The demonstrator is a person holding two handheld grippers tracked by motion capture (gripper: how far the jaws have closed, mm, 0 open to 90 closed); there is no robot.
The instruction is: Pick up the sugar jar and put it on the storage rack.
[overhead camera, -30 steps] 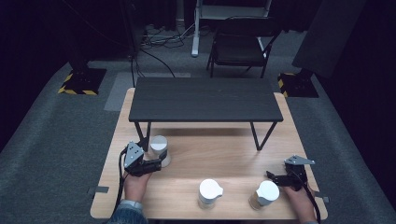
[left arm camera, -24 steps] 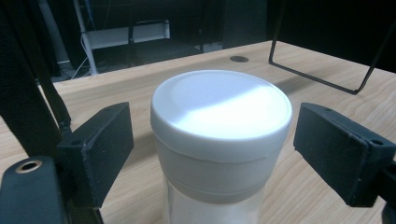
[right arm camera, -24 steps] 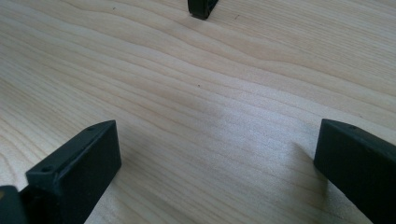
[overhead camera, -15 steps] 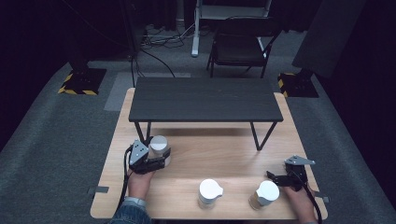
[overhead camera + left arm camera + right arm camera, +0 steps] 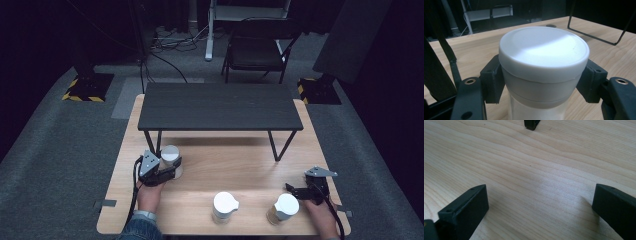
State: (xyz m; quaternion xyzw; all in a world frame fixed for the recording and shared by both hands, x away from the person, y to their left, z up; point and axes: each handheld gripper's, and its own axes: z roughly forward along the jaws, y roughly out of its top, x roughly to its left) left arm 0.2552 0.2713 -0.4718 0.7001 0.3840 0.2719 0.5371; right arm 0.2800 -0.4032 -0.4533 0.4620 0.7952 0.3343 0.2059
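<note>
Now we are holding the left gripper (image 5: 544,97) with its jaws pressed on both sides of a white-lidded jar (image 5: 544,65), just under the lid's rim; the body below the lid is looking pale and perhaps translucent, though the close view is too tight for us to be sure. In the high view this jar (image 5: 170,159) is standing near the left front leg of the black raised shelf (image 5: 220,106), well in from the wooden table's (image 5: 240,165) left edge. We are keeping the right gripper (image 5: 539,205) with its jaws wide apart over bare wood, nothing between them. It (image 5: 300,191) is sitting near the table's right front corner, just beside a second white-lidded jar (image 5: 285,207). A white lidded pitcher (image 5: 224,206) is standing between our hands near the front edge. Open wood is lying between the shelf's legs. A folding chair (image 5: 257,47) is standing on the floor beyond the table.
</note>
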